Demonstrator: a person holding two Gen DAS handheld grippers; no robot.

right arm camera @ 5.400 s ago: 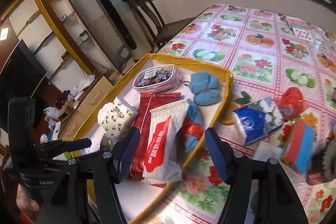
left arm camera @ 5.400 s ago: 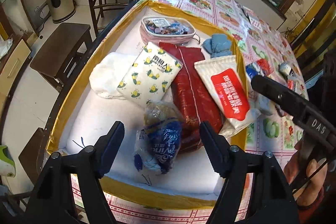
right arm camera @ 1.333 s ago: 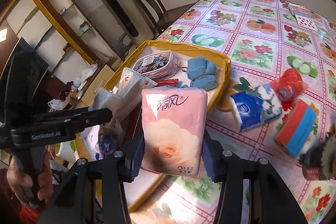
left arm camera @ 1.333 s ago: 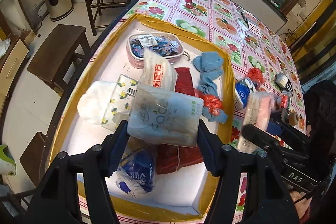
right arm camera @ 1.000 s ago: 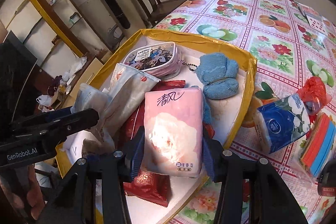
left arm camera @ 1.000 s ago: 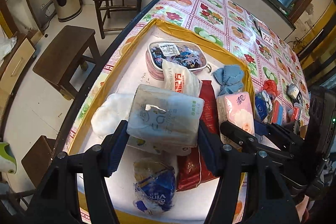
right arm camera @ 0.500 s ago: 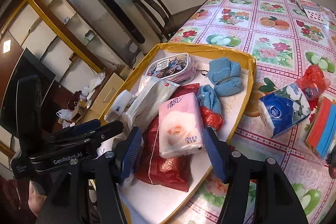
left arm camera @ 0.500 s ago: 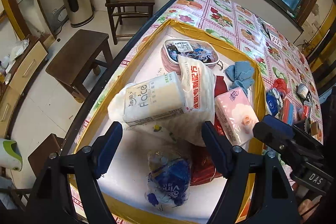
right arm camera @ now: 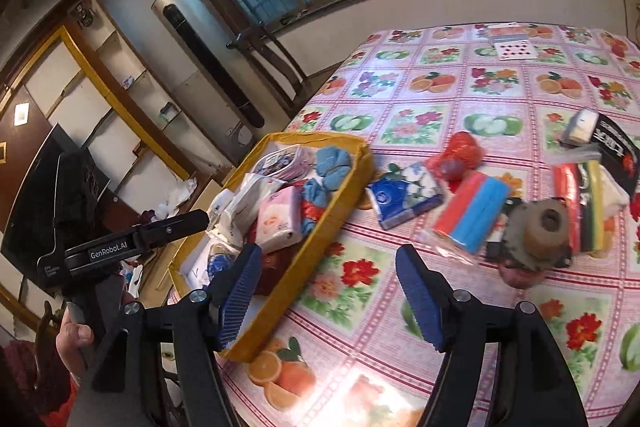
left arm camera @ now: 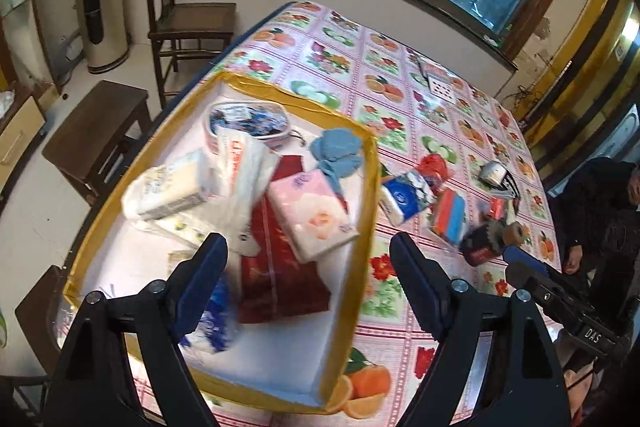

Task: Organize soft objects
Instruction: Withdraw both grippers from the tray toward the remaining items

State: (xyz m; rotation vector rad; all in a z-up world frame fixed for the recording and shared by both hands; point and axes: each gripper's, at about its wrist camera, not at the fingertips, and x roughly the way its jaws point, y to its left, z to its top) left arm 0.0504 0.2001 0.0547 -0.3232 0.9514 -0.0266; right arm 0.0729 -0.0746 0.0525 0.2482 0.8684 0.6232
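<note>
Through my left wrist camera, the left gripper (left arm camera: 308, 259) hangs above the yellow-rimmed tray (left arm camera: 370, 187), its jaws spread wide with nothing between them. Straight ahead of its fingers and inside the tray lies the pink tissue pack (left arm camera: 312, 217), resting on a red packet (left arm camera: 280, 267). Ahead and to the left of the fingers, a white tissue pack (left arm camera: 168, 189) leans against a white wipes bag (left arm camera: 240, 171). Farther ahead sit a clear pouch (left arm camera: 248, 121) and a blue knitted item (left arm camera: 336, 155). A blue and white bag (left arm camera: 212, 319) lies by the left finger, blurred. This view alone shows the tray floor and, at far right, a seated person's dark sleeve (left arm camera: 592, 195). My right wrist camera sees the right gripper (right arm camera: 328, 291) held over the flowered tablecloth (right arm camera: 440, 87), just right of the tray (right arm camera: 316, 235); its jaws are also wide apart and hold nothing. Only here do I see clearly the soft things outside the tray, ahead of the fingers: a blue tissue pack (right arm camera: 404, 195), a red bag (right arm camera: 456, 153), a pink and blue bundle (right arm camera: 472, 211), and a tape roll (right arm camera: 540, 227) to the right. This view also catches the left gripper (right arm camera: 200, 217) from the side, with a hand (right arm camera: 74, 341) on its grip.
</note>
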